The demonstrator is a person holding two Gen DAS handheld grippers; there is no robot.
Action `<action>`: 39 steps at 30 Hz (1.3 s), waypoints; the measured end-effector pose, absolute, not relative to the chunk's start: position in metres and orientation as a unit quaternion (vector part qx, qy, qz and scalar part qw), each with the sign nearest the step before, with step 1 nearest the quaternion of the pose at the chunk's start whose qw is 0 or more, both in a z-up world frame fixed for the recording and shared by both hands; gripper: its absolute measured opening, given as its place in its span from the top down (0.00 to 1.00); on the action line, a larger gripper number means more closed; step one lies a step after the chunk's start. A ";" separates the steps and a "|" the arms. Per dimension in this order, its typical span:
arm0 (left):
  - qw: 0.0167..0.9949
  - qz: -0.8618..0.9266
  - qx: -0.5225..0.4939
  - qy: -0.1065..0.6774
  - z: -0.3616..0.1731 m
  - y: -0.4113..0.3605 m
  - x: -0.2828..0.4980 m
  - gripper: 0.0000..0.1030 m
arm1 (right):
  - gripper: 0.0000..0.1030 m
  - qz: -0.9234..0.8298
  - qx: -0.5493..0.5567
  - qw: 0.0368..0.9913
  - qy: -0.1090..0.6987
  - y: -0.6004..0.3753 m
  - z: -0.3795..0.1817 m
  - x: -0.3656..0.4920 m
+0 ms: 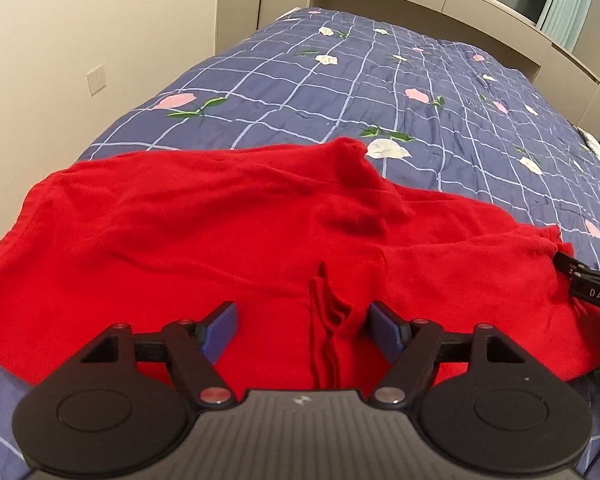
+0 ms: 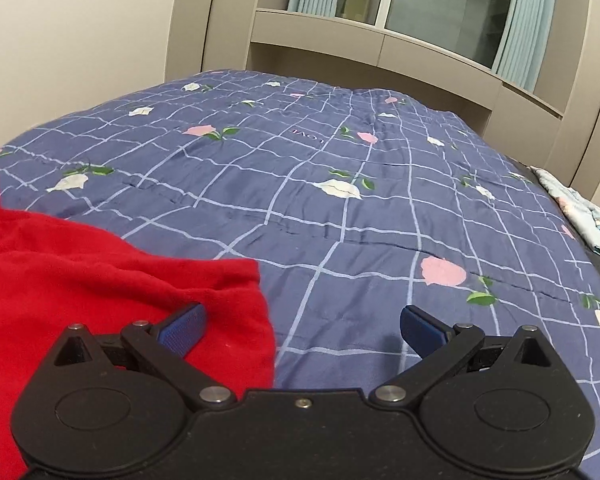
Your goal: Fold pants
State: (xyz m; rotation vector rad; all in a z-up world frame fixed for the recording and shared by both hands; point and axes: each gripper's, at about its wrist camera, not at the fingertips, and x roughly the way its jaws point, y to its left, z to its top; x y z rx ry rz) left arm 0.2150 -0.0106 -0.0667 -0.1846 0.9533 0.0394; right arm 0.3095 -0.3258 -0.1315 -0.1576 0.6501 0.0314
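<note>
The right hand-held gripper (image 2: 302, 330) gapes wide over the red pants (image 2: 100, 280) edge on the bedspread (image 2: 340, 220).

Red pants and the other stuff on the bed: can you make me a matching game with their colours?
Things:
1. pants
2. quilt
3. curtains
4. gripper pads

Colours:
A. pale teal
B. dark blue with a textured face
C. red
D. blue-purple with a light grid and flowers

Pairs: 1-C, 2-D, 3-A, 4-B
</note>
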 end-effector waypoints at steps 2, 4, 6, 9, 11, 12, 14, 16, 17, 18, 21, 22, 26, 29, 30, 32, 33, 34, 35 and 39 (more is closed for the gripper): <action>0.881 0.031 -0.089 0.464 -0.062 -0.008 0.210 0.13 | 0.01 0.006 -0.083 0.944 0.320 -0.324 -0.126 0.302; 0.885 0.030 -0.081 0.458 -0.055 -0.007 0.198 0.11 | 0.01 0.003 -0.076 0.947 0.312 -0.323 -0.119 0.286; 0.890 0.018 -0.065 0.451 -0.053 -0.009 0.184 0.08 | 0.01 0.011 -0.064 0.951 0.301 -0.321 -0.112 0.261; 0.888 0.025 -0.021 0.459 -0.060 -0.016 0.176 0.08 | 0.01 0.018 -0.064 0.951 0.303 -0.315 -0.114 0.232; 0.888 0.026 -0.016 0.460 -0.064 -0.018 0.177 0.05 | 0.00 0.017 -0.081 0.942 0.324 -0.307 -0.123 0.225; 0.888 0.029 -0.012 0.458 -0.065 -0.018 0.177 0.03 | 0.00 0.017 -0.090 0.939 0.330 -0.304 -0.126 0.225; 0.886 0.027 -0.019 0.463 -0.060 -0.015 0.177 0.04 | 0.00 0.013 -0.101 0.939 0.329 -0.300 -0.126 0.224; 0.884 0.027 -0.045 0.464 -0.053 -0.006 0.173 0.04 | 0.00 0.006 -0.103 0.940 0.325 -0.296 -0.118 0.223; 0.885 0.029 -0.057 0.462 -0.050 -0.001 0.170 0.04 | 0.00 0.007 -0.099 0.943 0.319 -0.295 -0.114 0.221; 0.885 0.034 -0.071 0.458 -0.046 0.005 0.166 0.04 | 0.00 0.011 -0.092 0.945 0.313 -0.292 -0.110 0.218; 0.886 0.043 -0.099 0.450 -0.035 0.025 0.154 0.03 | 0.01 0.043 -0.083 0.951 0.296 -0.272 -0.101 0.210; 0.887 0.046 -0.105 0.448 -0.033 0.034 0.151 0.02 | 0.01 0.054 -0.083 0.951 0.292 -0.264 -0.099 0.208; 0.893 0.063 -0.119 0.430 -0.018 0.072 0.133 0.01 | 0.01 0.108 -0.082 0.951 0.276 -0.222 -0.095 0.201; 0.898 0.083 -0.128 0.413 -0.011 0.106 0.121 0.01 | 0.01 0.142 -0.091 0.948 0.271 -0.189 -0.093 0.201; 0.899 0.091 -0.134 0.407 -0.009 0.117 0.117 0.01 | 0.01 0.148 -0.090 0.947 0.271 -0.180 -0.093 0.201; 0.897 0.096 -0.148 0.405 -0.010 0.132 0.111 0.01 | 0.01 0.151 -0.077 0.946 0.276 -0.165 -0.095 0.204; 0.894 0.095 -0.160 0.407 -0.013 0.139 0.108 0.01 | 0.01 0.150 -0.075 0.945 0.280 -0.158 -0.098 0.205; 0.891 0.093 -0.173 0.409 -0.017 0.143 0.106 0.01 | 0.01 0.145 -0.080 0.944 0.285 -0.150 -0.101 0.207; 0.888 0.088 -0.190 0.409 -0.022 0.146 0.104 0.01 | 0.01 0.139 -0.087 0.943 0.289 -0.144 -0.105 0.208; 0.879 0.066 -0.263 0.392 -0.045 0.144 0.093 0.01 | 0.01 0.134 -0.078 0.948 0.277 -0.144 -0.118 0.203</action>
